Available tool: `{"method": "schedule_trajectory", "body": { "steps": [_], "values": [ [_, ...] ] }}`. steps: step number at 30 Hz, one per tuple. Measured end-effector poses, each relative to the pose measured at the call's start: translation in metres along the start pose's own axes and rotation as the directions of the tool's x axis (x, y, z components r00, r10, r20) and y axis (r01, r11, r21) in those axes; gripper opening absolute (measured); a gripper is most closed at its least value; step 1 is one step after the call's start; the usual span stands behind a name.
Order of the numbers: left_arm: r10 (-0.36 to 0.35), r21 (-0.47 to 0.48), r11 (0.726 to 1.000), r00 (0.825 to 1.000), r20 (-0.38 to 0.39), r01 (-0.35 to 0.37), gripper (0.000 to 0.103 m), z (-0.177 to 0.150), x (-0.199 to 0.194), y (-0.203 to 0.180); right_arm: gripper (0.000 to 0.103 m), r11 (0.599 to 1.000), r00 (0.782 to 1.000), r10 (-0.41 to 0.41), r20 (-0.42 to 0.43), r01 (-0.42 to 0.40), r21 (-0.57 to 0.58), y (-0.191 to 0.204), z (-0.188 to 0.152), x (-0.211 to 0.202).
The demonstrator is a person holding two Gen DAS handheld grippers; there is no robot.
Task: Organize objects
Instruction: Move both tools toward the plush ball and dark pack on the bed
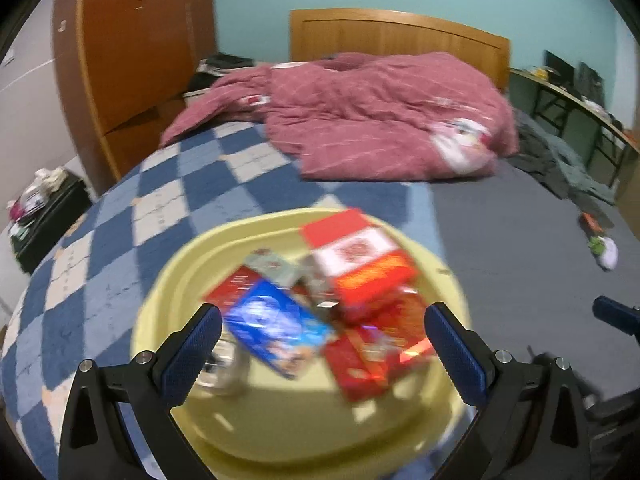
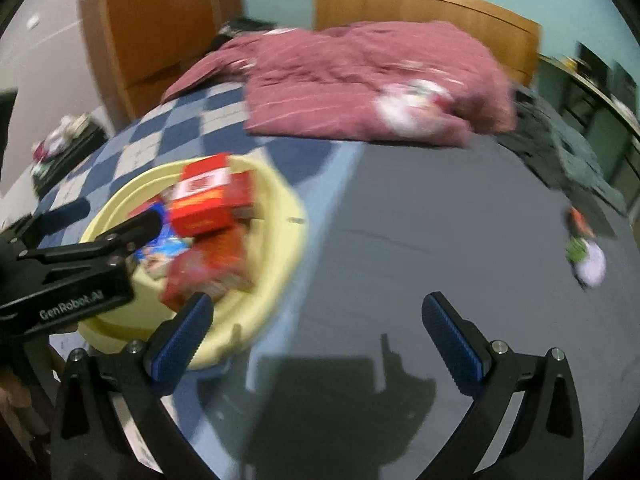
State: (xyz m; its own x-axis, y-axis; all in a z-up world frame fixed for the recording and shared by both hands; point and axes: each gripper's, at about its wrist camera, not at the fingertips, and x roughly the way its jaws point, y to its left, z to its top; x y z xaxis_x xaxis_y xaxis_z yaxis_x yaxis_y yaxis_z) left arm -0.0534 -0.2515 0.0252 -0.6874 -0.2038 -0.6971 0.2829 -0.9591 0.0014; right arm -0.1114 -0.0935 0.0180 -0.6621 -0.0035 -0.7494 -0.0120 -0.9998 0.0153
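The boxes and packets piled in the round pale yellow plastic tub (image 1: 168, 280) are too blurry to read. A small white and green thing (image 2: 588, 260) on the grey sheet is too fuzzy to name. The black desk (image 1: 576, 96) by the wall is cut off at the edge.

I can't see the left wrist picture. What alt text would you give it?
A pale yellow basin on a bed holds red boxes and a blue packet; the open, empty left gripper hovers above it. Behind lie a checked blue bedcover and a rumpled pink quilt.
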Motion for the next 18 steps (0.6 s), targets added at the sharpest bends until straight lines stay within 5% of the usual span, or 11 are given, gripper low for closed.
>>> {"method": "schedule_trajectory", "body": {
  "steps": [6, 13, 18],
  "values": [
    [-0.115, 0.075, 0.991, 0.993, -0.008, 0.115, 0.103, -0.006, -0.019, -0.062, 0.103, 0.986, 0.994, -0.105, 0.014, 0.102, 0.135, -0.103, -0.04, -0.049],
    [-0.216, 0.159, 0.963, 0.976, -0.037, 0.219, 0.103, -0.028, -0.045, -0.152, 0.103, 0.921, 0.975, -0.221, 0.005, 0.207, 0.331, -0.228, -0.09, -0.117],
    [-0.279, 0.211, 0.935, 0.959, -0.054, 0.284, 0.103, -0.028, -0.058, -0.225, 0.103, 0.883, 0.964, -0.266, -0.02, 0.252, 0.396, -0.292, -0.093, -0.141]
  ]
}}
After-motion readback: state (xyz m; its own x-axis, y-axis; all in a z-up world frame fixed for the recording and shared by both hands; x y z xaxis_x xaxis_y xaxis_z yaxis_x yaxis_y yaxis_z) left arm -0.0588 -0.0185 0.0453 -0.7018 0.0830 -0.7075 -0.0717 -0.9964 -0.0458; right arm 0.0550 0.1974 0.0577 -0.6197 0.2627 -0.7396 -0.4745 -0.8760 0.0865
